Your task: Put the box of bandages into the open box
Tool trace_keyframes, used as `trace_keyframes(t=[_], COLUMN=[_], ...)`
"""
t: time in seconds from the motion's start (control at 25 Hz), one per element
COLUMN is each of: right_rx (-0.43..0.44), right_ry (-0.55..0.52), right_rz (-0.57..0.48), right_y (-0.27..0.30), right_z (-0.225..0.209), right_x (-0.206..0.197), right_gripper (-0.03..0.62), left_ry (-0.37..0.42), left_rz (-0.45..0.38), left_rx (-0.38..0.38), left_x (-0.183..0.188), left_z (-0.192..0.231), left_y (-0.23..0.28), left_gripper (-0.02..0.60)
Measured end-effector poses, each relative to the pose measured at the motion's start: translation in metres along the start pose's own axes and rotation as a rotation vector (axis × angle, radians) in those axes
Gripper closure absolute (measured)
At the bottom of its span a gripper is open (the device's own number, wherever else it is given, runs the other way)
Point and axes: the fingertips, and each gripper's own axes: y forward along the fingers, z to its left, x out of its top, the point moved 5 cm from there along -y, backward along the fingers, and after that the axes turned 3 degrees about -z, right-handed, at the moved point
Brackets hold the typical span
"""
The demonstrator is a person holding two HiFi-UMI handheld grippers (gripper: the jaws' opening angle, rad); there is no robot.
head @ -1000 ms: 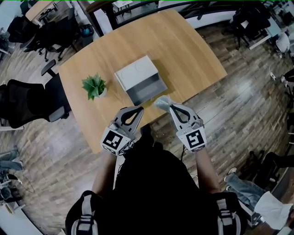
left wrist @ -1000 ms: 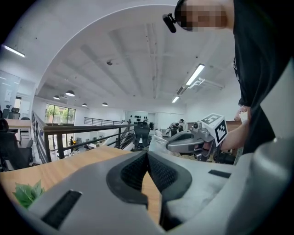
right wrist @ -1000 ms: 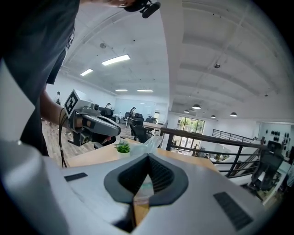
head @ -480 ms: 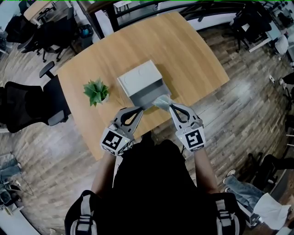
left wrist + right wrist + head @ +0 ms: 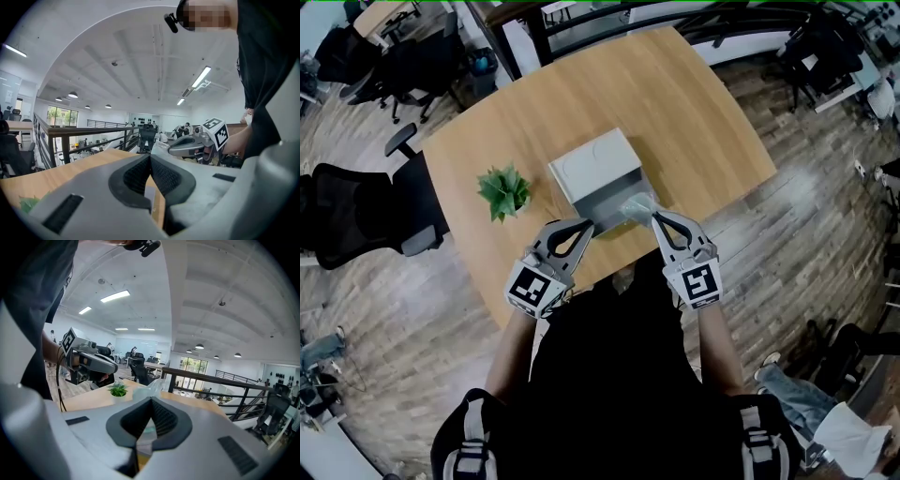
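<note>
The pale, plastic-wrapped box of bandages [image 5: 636, 204] has been carried forward since a second ago: then it was just off the near right corner, and now it is seen over the near right edge of the grey compartment. It is clamped in the right gripper [image 5: 654, 217], with a thin pale-green edge pinched between the closed black ribbed pads and crinkled wrap seen beyond the tips. Whether it touches the compartment cannot be told. The left gripper [image 5: 584, 225] is held at the compartment's near left edge, its jaws pressed together with nothing caught between them. The white-and-grey open box [image 5: 581, 199] is set mid-way on the light wooden table [image 5: 684, 103], its white lid [image 5: 596, 159] folded back on the far side. A small green potted plant [image 5: 506, 190] is placed to its left, apart from it.
</note>
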Motion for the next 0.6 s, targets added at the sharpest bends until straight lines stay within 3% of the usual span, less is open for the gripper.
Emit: trace_keyframes(t=[0.6], right_rx=[0.21], right_ry=[-0.059], right_rz=[0.041], right_y=[0.063], right_z=[-0.024], right_x=[-0.008], right_gripper=[0.569], left_ry=[-0.049], left_rz=[0.023], left_rx=[0.179], left_x=[-0.001], left_z=[0.041], left_y=[0.003], left_gripper=[0.559])
